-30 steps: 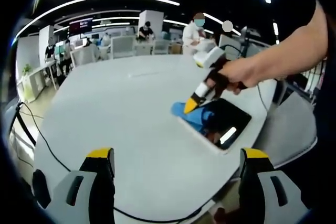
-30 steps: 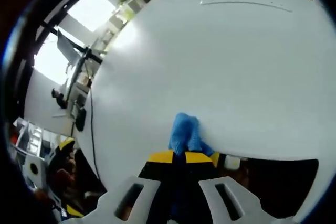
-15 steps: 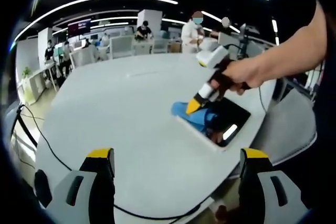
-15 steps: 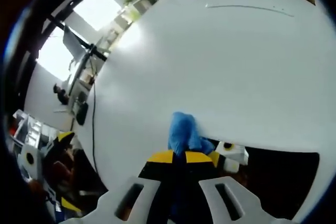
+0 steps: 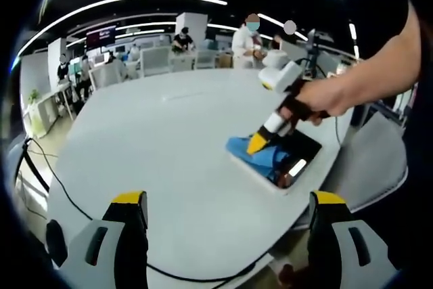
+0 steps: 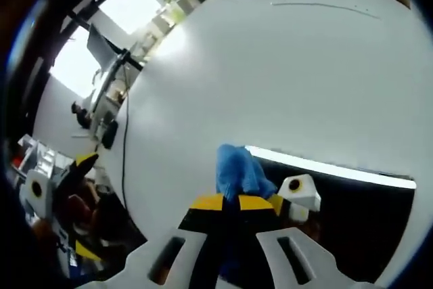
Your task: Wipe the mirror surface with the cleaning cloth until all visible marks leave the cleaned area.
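Observation:
A dark rectangular mirror [image 5: 298, 157] with a white frame lies flat on the white table [image 5: 155, 140], near its right edge. A blue cleaning cloth [image 5: 260, 155] rests on the mirror's left part. My right gripper [image 5: 258, 143], held by a person's hand, is shut on the cloth and presses it down on the glass. In the right gripper view the cloth [image 6: 237, 174] bunches out past the shut yellow-tipped gripper [image 6: 235, 202] onto the mirror [image 6: 358, 214], whose white edge runs across. My left gripper [image 5: 230, 201] hangs open over the table's near side, holding nothing.
A black cable [image 5: 51, 174] trails off the table's left edge. Desks, chairs and several people stand in the background [image 5: 183, 42]. The left gripper [image 6: 64, 181] with a hand appears off the table's edge in the right gripper view.
The right gripper has slid the cloth farther onto the mirror, away from its left end. More of the dark glass and its white edge now sits ahead of the right gripper.

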`<state>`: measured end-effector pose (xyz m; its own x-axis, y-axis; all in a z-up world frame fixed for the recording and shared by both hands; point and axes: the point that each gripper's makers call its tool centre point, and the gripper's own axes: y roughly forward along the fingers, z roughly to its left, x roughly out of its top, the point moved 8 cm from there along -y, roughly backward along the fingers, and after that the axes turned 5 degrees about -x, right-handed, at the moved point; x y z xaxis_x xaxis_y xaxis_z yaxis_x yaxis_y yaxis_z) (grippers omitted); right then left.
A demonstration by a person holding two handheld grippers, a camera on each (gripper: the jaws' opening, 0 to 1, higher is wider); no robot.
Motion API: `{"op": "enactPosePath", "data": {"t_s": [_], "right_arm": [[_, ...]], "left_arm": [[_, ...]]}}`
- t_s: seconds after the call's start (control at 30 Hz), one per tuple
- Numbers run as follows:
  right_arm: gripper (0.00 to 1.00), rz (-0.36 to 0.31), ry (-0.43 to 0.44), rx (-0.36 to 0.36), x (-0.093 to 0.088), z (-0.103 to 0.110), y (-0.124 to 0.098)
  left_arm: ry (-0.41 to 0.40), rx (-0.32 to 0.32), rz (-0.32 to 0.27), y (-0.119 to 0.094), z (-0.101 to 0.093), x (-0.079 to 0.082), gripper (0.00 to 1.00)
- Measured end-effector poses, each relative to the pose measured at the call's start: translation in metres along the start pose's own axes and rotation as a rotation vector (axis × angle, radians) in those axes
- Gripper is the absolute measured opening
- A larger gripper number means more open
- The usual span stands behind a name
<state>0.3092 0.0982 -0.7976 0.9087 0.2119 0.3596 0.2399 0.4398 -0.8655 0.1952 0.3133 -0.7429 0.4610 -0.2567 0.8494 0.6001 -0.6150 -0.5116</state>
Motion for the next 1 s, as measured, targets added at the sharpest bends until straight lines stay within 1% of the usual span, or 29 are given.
{"op": "enactPosePath", "data": {"t_s": [0.07,0.13,0.23,0.43,0.53,0.63,0.77,0.8,0.9,1.0], "right_arm": [[0.00,0.012,0.000,0.004,-0.005,0.003,-0.001],[0.00,0.016,-0.024,0.004,-0.010,0.006,-0.002],[0.00,0.007,-0.020,0.002,-0.009,0.005,-0.002],[0.00,0.004,-0.015,0.006,-0.009,0.004,-0.002],[0.00,0.020,-0.022,0.002,-0.011,0.006,-0.003],[0.00,0.018,-0.027,0.008,-0.015,0.005,-0.004],[0.00,0.006,-0.017,0.014,-0.014,0.004,-0.003],[0.00,0.005,-0.004,0.018,-0.014,0.003,-0.002],[0.00,0.005,0.035,0.044,-0.014,-0.001,-0.003],[0.00,0.003,0.037,0.047,-0.015,0.000,-0.003]], "left_arm": [[-0.003,0.004,-0.004,0.000,0.000,0.000,1.00],[-0.004,0.008,-0.005,0.000,0.000,0.000,1.00],[-0.007,0.006,0.000,0.000,-0.001,0.000,0.99],[0.004,0.014,-0.022,0.001,-0.004,0.007,0.99],[0.006,0.013,-0.026,0.001,-0.004,0.008,0.99],[0.008,0.013,-0.028,0.001,-0.005,0.008,0.99],[0.011,0.023,-0.027,-0.001,-0.007,0.006,0.99],[0.009,0.025,-0.031,-0.001,-0.007,0.006,0.99],[-0.034,0.043,-0.079,-0.004,-0.004,0.010,0.99],[-0.045,0.048,-0.082,-0.004,-0.003,0.010,0.99]]}}
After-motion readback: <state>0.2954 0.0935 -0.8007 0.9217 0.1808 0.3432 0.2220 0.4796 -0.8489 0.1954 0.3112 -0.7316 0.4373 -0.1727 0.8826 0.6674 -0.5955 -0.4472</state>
